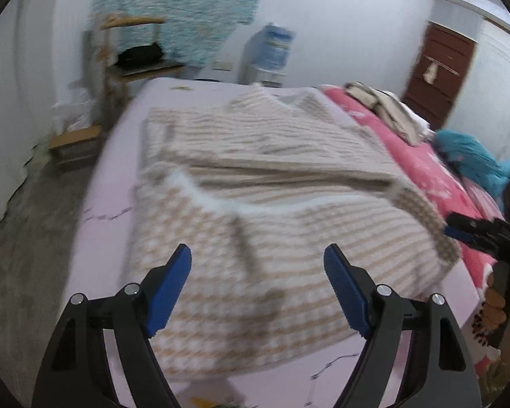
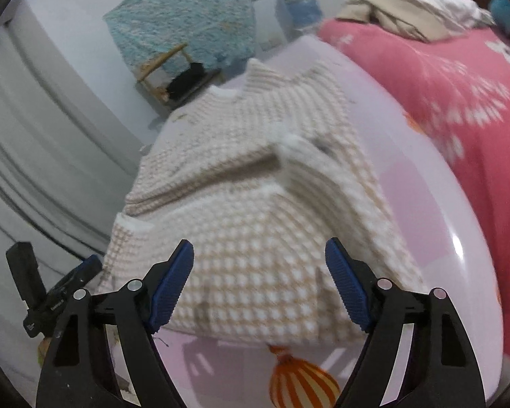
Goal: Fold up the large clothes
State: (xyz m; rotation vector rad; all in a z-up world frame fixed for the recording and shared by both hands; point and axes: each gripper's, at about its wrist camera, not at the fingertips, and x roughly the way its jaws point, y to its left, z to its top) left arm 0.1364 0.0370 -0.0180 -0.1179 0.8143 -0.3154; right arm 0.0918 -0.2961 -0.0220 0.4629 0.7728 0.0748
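The right gripper (image 2: pixel 259 285) hangs over the near hem of a beige-and-white checked sweater (image 2: pixel 255 204), its blue fingers (image 2: pixel 171 285) spread wide with nothing clamped between them. The sweater lies partly folded on a pale pink bed (image 2: pixel 425 210). A red flowered blanket (image 2: pixel 459 85) lies alongside, and the left gripper (image 2: pixel 56 292) shows at the lower left.

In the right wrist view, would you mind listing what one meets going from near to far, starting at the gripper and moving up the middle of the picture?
Right gripper, jaws apart and empty → hot-air balloon print on the sheet → checked sweater → its neckline → teal patterned cloth on the wall.
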